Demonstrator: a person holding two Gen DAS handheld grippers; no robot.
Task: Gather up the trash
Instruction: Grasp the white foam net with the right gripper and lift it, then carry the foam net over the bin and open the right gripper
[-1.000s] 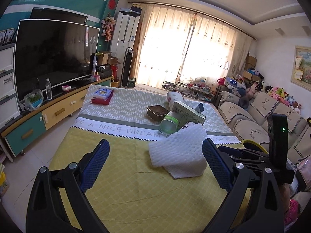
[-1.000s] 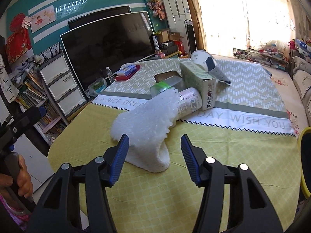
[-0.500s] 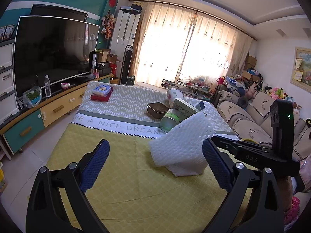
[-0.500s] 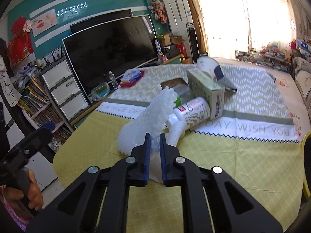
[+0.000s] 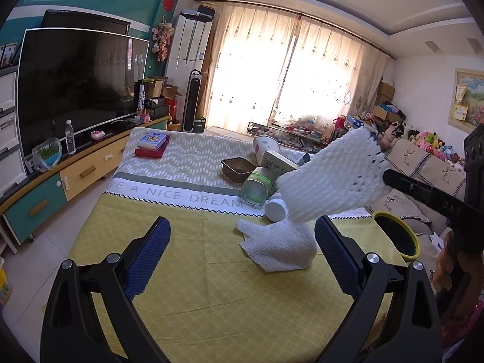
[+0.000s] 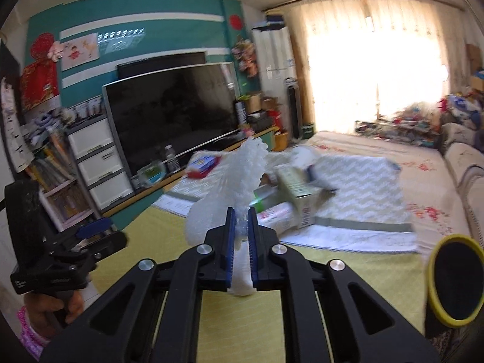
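Observation:
My right gripper [image 6: 241,215] is shut on a white foam net [image 6: 239,172] and holds it up off the yellow tablecloth [image 5: 187,272]. In the left wrist view the same foam net [image 5: 329,181] hangs tilted above more white foam [image 5: 281,246] that lies on the cloth; whether the two are joined I cannot tell. My left gripper [image 5: 242,231] stands open just in front of that lower foam, with nothing between its fingers. Behind lie a green-lidded jar [image 5: 257,186], a white bottle [image 5: 276,208], a carton [image 5: 278,161] and a paper cup [image 5: 264,146].
A black bin with a yellow rim [image 6: 453,275] stands at the table's right edge. A brown tray [image 5: 237,168] and a stack of books [image 5: 151,143] sit further back. A TV [image 5: 78,81] on a low cabinet runs along the left, a sofa [image 5: 429,169] along the right.
The right gripper went from open around the foam net to shut on it, then rose and carried the net up off the cloth. The left gripper stayed in place, open.

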